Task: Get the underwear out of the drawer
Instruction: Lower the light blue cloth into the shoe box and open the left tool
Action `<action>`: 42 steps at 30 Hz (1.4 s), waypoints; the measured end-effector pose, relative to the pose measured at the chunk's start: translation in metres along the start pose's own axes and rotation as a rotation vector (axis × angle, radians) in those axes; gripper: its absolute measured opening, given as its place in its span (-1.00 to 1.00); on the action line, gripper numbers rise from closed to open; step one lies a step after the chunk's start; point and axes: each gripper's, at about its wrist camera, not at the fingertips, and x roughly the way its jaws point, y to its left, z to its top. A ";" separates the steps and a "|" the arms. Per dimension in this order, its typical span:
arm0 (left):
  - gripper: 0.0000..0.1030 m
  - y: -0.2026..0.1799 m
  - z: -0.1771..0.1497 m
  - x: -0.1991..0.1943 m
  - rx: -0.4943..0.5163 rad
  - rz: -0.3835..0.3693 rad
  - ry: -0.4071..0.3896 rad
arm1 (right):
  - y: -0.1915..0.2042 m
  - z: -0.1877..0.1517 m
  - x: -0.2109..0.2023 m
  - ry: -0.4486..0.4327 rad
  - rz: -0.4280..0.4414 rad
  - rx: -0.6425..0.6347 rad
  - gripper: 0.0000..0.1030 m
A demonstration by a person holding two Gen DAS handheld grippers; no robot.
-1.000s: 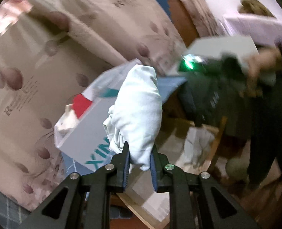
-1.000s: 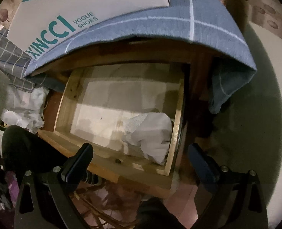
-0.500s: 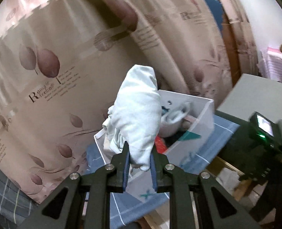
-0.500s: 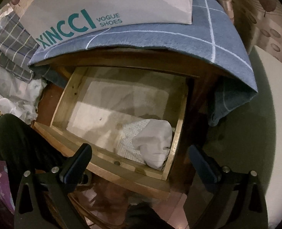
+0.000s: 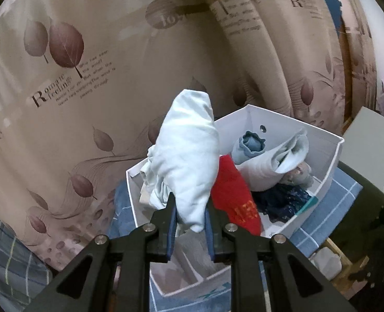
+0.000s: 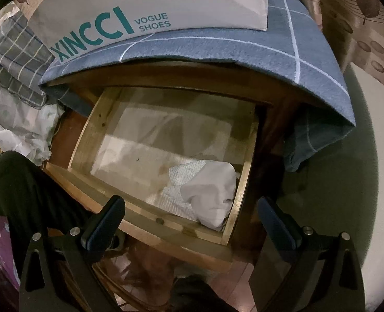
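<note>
Left wrist view, nearest: the left tool (image 5: 189, 223) is pinched on a pale blue garment (image 5: 186, 161), gripped at its lower end, the long axis of the bundle running away from the camera along the fingers. Directly behind and below the garment stands an open white shoebox (image 5: 332, 166) on a blue checked cloth (image 5: 340, 192); it holds a red piece (image 5: 233, 195), a dark blue piece (image 5: 283, 202), a rolled blue piece (image 5: 251, 145) and a pale folded piece (image 5: 277, 163). A leaf-printed curtain (image 5: 93, 83) closes the background.

Right wrist view, nearest: the right tool (image 6: 192, 223) is spread wide and empty, pointing steeply down over the open wooden drawer (image 6: 88, 140). One white underwear item (image 6: 210, 192) remains in the drawer's near right corner, just beyond the tool and between its two fingers in line of sight, long axis roughly along the drawer's right wall. Beyond, the shoebox side and checked cloth cover the surface above.

Judgement: the right hand is the nearer to the remaining item; the left garment appears poised for release into the box.
</note>
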 end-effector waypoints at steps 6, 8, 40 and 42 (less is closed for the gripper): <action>-0.63 0.004 0.001 0.011 -0.023 0.016 0.023 | 0.001 0.001 0.001 0.006 -0.001 -0.005 0.97; -0.62 0.004 0.000 0.013 -0.027 0.017 0.028 | 0.002 0.001 0.002 0.008 -0.001 -0.008 0.97; -0.21 -0.007 0.001 0.012 0.030 0.120 -0.003 | 0.006 -0.001 0.006 0.027 -0.004 -0.026 0.98; -0.15 -0.008 0.002 0.008 0.033 0.130 -0.016 | 0.006 -0.001 0.006 0.028 -0.004 -0.026 0.98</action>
